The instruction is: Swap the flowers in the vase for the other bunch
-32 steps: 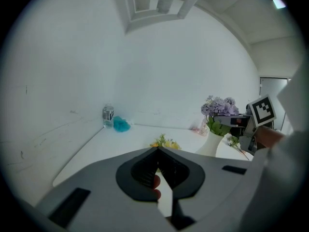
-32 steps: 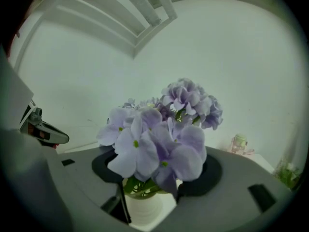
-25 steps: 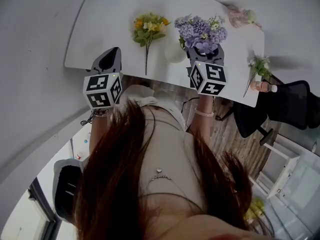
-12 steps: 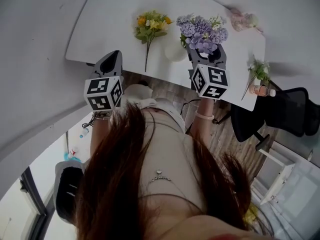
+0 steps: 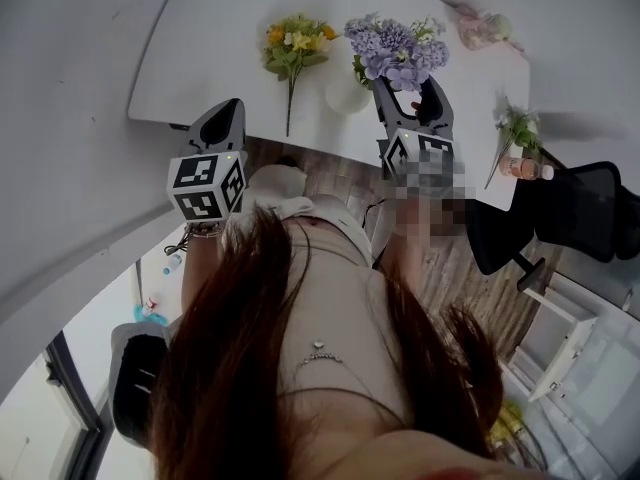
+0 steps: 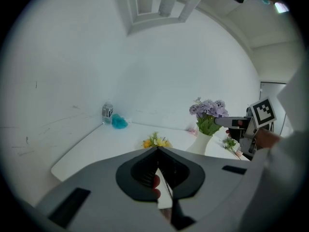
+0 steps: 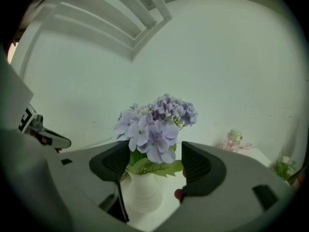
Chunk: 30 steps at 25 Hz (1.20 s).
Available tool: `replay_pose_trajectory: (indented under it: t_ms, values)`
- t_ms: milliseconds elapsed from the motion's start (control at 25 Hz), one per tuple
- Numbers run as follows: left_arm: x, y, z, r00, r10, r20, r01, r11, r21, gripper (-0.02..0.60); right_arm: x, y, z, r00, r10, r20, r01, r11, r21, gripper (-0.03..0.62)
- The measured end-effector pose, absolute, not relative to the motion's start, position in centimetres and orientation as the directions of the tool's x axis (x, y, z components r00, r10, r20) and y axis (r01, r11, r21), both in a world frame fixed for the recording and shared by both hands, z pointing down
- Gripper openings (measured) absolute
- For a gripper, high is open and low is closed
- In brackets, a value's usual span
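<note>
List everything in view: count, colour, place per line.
table: 1, white, under everything
vase: 1, white, mid-table
purple flowers: 1 bunch, purple, in the vase
yellow flowers: 1 bunch, yellow-orange, lying left of vase
sprig: 1, white-green, table's right end
small bottle: 1, pinkish, beside the sprig
pink object: 1, far right corner, unidentifiable
water bottle: 1, clear, far left corner
teal object: 1, beside the water bottle
chair: 1, black, right of table
left gripper: 1, grey, shut, empty, by table's near edge
right gripper: 1, grey, jaws just opened wider, either side of purple flowers, not pressing
</note>
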<state>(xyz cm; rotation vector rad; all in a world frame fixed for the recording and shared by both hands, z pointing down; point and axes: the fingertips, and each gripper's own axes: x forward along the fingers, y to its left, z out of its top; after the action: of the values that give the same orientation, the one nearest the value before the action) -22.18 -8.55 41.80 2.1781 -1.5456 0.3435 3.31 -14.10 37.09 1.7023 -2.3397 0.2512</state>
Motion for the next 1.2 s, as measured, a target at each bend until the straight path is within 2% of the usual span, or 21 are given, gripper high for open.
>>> replay_pose_trajectory:
  t_ms: [240, 600, 800, 1080, 1200]
  values:
    - [-21.4, -7.7, 41.8, 0.339, -0.827, 0.448, -0.939, -0.272, 0.209, 0.003, 4.4, -12.8, 37.2, -0.284, -0.911, 0.300, -0.953, 0.302, 0.012, 0.325]
    - [-19.0, -5.4, 41.2, 0.365, -0.817, 0.447, -0.930, -0.299, 0.212, 0.003, 4.3, -10.4, 37.6, -0.343, -0.873, 0.347, -0.927, 0.374, 0.025, 0.316]
    - [-17.9, -4.5, 40.5, 0.374, -0.819, 0.436, -0.927, -0.309, 0.215, 0.003, 4.4, -9.3, 37.0, -0.342, -0.877, 0.337, -0.921, 0.384, 0.065, 0.209]
    - [-17.0, -3.0, 39.6, 0.374, -0.822, 0.430, -0.927, -0.311, 0.212, 0.003, 4.7, -8.4, 35.9, -0.335, -0.888, 0.315, -0.919, 0.382, 0.100, 0.113]
    - [-16.9, -2.4, 39.4, 0.370, -0.825, 0.428, -0.928, -0.306, 0.213, 0.003, 4.5, -8.1, 35.5, -0.342, -0.888, 0.306, -0.917, 0.387, 0.099, 0.091]
